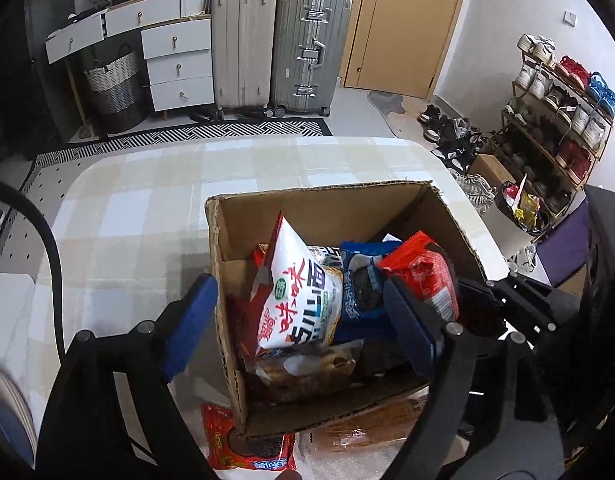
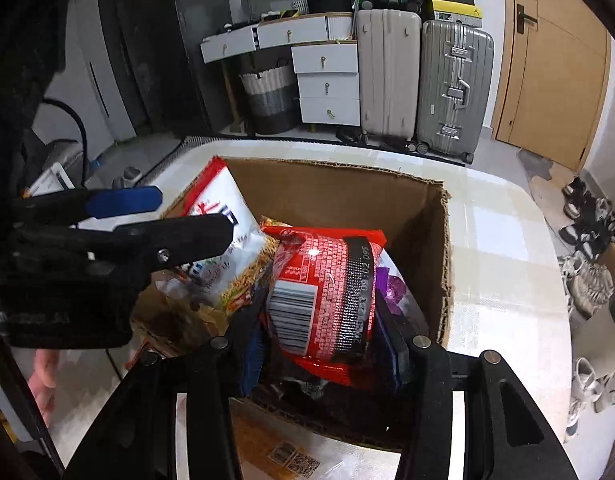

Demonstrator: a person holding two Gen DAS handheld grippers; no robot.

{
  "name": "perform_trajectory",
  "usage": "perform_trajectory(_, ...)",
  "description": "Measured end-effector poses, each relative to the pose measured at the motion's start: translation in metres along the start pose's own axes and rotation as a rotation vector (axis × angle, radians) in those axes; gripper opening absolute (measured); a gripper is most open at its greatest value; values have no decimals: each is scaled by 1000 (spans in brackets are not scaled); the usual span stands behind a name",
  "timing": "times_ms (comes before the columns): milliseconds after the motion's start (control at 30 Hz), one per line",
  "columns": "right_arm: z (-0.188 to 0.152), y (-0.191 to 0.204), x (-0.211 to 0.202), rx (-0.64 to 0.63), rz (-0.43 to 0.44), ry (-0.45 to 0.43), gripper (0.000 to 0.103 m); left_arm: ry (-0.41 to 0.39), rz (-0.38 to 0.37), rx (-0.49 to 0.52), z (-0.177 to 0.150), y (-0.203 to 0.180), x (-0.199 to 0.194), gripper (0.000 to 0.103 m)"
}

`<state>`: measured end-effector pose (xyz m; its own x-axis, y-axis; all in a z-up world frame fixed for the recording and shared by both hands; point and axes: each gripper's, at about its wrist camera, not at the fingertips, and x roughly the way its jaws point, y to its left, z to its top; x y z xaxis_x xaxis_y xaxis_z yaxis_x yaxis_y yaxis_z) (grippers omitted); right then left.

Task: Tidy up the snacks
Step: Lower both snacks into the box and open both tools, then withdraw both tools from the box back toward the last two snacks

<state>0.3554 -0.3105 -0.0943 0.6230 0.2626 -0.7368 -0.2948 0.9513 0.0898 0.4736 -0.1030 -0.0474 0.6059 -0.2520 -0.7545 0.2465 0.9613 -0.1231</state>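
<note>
Step in hand: the right tool is pinching a red packet over the open cardboard box; as I judge it, the packet is being set down among the other snacks.
Right tool: pressed together on the red packet, one blue pad on each side, gripping the lower half near the barcode.
Left tool: spread wide, holding nothing; one finger hangs outside the box's left wall, the other sits over the contents. Whether it touches the cardboard I cannot tell.
Where the snacks are: most lie in the box, a white bag with red lettering leaning against the left side, a blue bag beside it, a dark packet near the front wall. Two more lie on the table just in front of the box: a red bag and an orange-brown one.
Doing it well: lower the red packet into the gap by the right wall rather than on the heap, so it stands on edge like the white bag. Ease the grip only once the bottom edge rests on something.
Steadying: the box looks light and may slide; the left tool could brace its wall.
Risk: the crinkly foil may slip, or crush whatever is inside.
Left to do: the two bags on the table, by my reading.
</note>
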Motion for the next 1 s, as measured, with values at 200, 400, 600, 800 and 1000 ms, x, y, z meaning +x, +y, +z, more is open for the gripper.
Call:
perform_trajectory(200,5,-1,1,-10,20,11,50,17,0,-20,-2,5,0,84)
perform_trajectory(400,2,1,-13,-21,-15,-63,53,16,5,-22,-3,5,-3,84)
perform_trajectory(600,2,4,-25,-13,-16,-103,91,10,13,-29,-7,3,-10,85)
perform_trajectory(800,6,15,-41,-55,-57,-165,98,-16,27,-29,-8,1,-23,92)
perform_trajectory(1000,8,16,-44,-40,-85,-163,100,-40,34,-1,-11,-3,-36,103)
